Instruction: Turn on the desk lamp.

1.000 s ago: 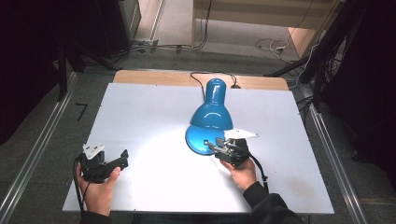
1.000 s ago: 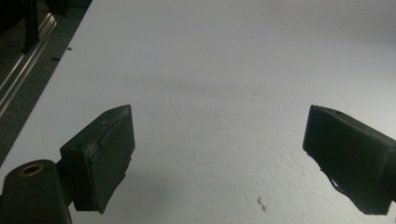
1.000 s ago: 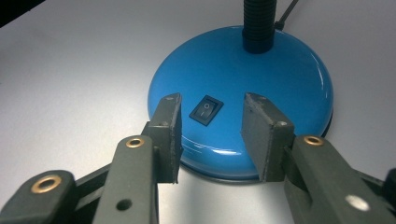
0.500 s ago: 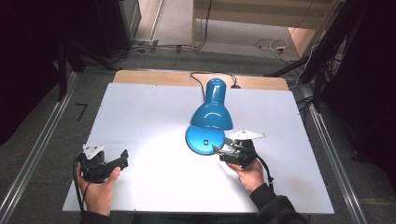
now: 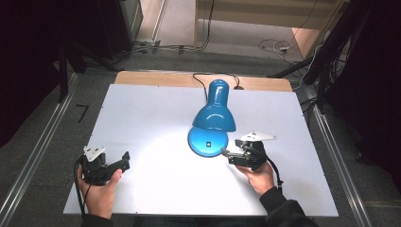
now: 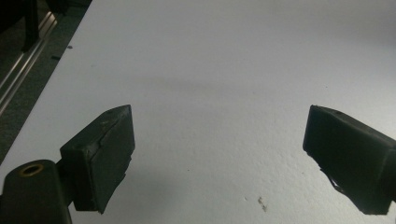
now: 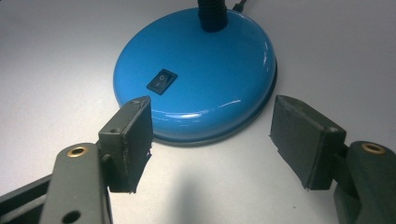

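My right gripper (image 7: 212,140) sits low on the bench (image 5: 151,123), fingers (image 7: 133,142) just opened wide with nothing between them. Lamp base (image 7: 201,79) lies just beyond the fingertips, untouched, switch (image 7: 162,81) facing me.

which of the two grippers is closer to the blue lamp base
The right gripper: its open fingers sit just short of the lamp base; the left gripper rests far off near the table's left front.

My right gripper (image 5: 226,153) is black with a grey three-cornered plate at twelve o'clock, brass-ringed holes, a trailing black cable; my left gripper (image 5: 124,161) matches. My sleeve (image 5: 283,210) is dark.
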A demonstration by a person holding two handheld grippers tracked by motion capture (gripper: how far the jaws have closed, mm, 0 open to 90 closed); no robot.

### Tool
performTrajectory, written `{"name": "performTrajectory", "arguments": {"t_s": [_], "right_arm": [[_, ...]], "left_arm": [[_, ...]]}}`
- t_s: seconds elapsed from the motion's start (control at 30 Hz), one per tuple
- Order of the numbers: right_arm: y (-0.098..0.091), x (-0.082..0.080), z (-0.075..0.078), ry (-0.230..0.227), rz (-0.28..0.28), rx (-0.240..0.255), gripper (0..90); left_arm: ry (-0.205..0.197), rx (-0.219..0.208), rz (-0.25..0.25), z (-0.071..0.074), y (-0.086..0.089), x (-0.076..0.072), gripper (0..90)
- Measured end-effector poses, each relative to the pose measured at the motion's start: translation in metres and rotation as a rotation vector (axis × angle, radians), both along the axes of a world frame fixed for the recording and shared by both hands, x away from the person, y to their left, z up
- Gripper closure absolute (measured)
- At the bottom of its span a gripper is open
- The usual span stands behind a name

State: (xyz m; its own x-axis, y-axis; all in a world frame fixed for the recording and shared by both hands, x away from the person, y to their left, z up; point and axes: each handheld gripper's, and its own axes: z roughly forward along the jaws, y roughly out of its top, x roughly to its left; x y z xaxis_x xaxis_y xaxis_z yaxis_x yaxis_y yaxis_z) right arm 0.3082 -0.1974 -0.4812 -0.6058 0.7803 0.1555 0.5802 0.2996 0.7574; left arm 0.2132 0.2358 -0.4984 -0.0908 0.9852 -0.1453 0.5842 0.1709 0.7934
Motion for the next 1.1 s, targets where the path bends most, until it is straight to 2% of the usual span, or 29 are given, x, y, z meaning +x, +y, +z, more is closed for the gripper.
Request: {"name": "performTrajectory", "arguments": {"t_s": [0.47, 1.1], "right_arm": [[-0.020, -0.002, 0.004, 0.001, -0.035, -0.005, 23.9], [-0.048, -0.005, 0.001, 0.009, -0.085, -0.010, 22.4]], "left_arm": [[0.003, 0.003, -0.002, 0.000, -0.001, 0.000, 9.9], [0.004, 0.003, 0.000, 0.000, 0.000, 0.000, 9.9]]}}
